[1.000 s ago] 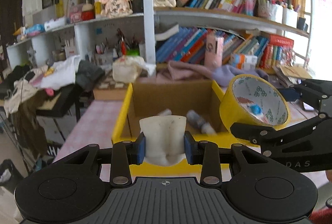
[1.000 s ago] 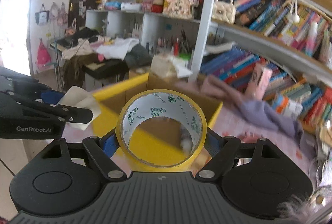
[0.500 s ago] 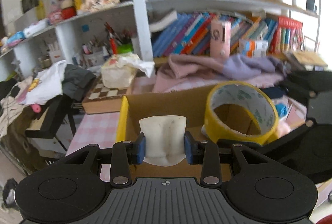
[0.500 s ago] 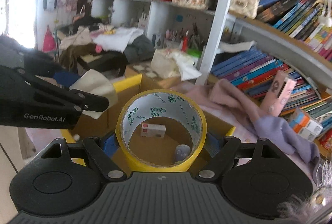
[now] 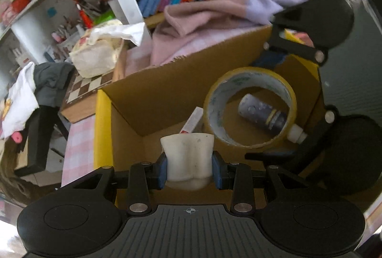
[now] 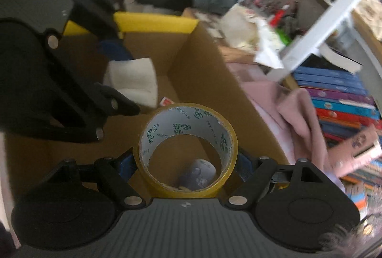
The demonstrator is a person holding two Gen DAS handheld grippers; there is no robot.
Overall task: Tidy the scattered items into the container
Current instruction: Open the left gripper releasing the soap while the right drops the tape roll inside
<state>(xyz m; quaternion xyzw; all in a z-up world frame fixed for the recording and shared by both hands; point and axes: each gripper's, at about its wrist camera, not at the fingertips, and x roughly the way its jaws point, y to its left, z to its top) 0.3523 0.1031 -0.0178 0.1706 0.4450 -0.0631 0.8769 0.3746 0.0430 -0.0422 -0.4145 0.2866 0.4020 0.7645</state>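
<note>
Over cardboard box [image 5: 181, 93] | left fingers [image 5: 162, 168] clamp white block [image 5: 188, 157] | right fingers [image 6: 243, 163] clamp yellow tape ring [image 6: 185, 150]

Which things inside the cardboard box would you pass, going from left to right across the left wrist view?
White block held in the left claw → white tube with red print → yellow tape roll → dark bottle seen through the roll → its white cap.
</note>
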